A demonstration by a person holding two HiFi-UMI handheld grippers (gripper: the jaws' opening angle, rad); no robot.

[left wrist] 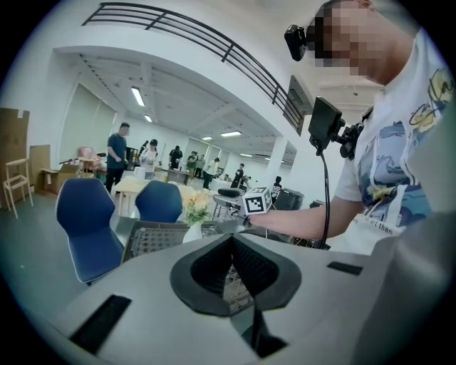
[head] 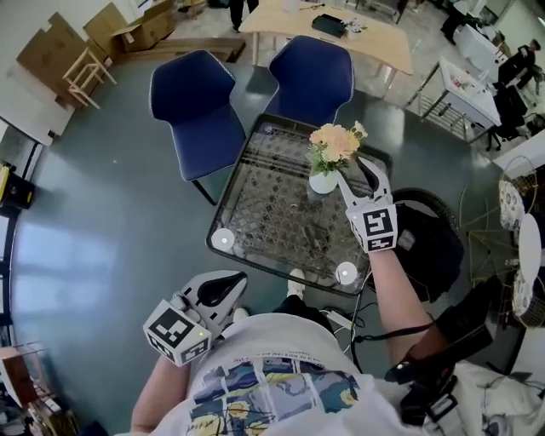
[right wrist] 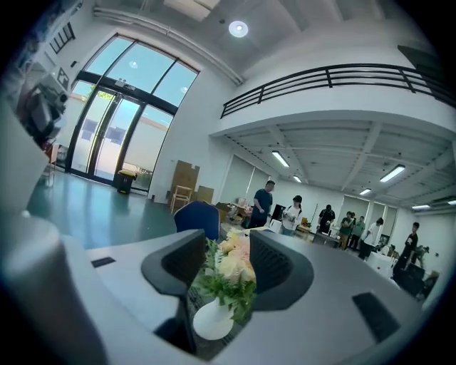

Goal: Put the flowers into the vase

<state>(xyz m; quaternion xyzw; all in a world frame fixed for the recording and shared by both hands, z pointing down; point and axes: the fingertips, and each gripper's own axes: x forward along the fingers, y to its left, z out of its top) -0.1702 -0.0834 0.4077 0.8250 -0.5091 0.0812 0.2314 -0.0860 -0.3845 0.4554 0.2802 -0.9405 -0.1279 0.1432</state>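
Observation:
A bunch of pale peach and yellow flowers (head: 335, 143) with green leaves stands in a small white vase (head: 323, 181) at the far right of a patterned glass table (head: 264, 204). My right gripper (head: 355, 170) is just right of the vase, open, its fingers apart and not pressing on anything. In the right gripper view the flowers (right wrist: 231, 260) and the vase (right wrist: 212, 319) show in the gap of the right gripper (right wrist: 226, 249). My left gripper (head: 223, 288) is shut and empty, low by the person's body, off the table's near edge. The left gripper (left wrist: 231, 241) view shows the flowers (left wrist: 196, 208) far ahead.
Two blue chairs (head: 197, 102) (head: 312, 72) stand behind the glass table. A black seat (head: 430, 238) with cables is close on the right. A wooden table (head: 341, 30) and cardboard boxes (head: 136, 25) are farther back. People stand in the distance (right wrist: 265, 203).

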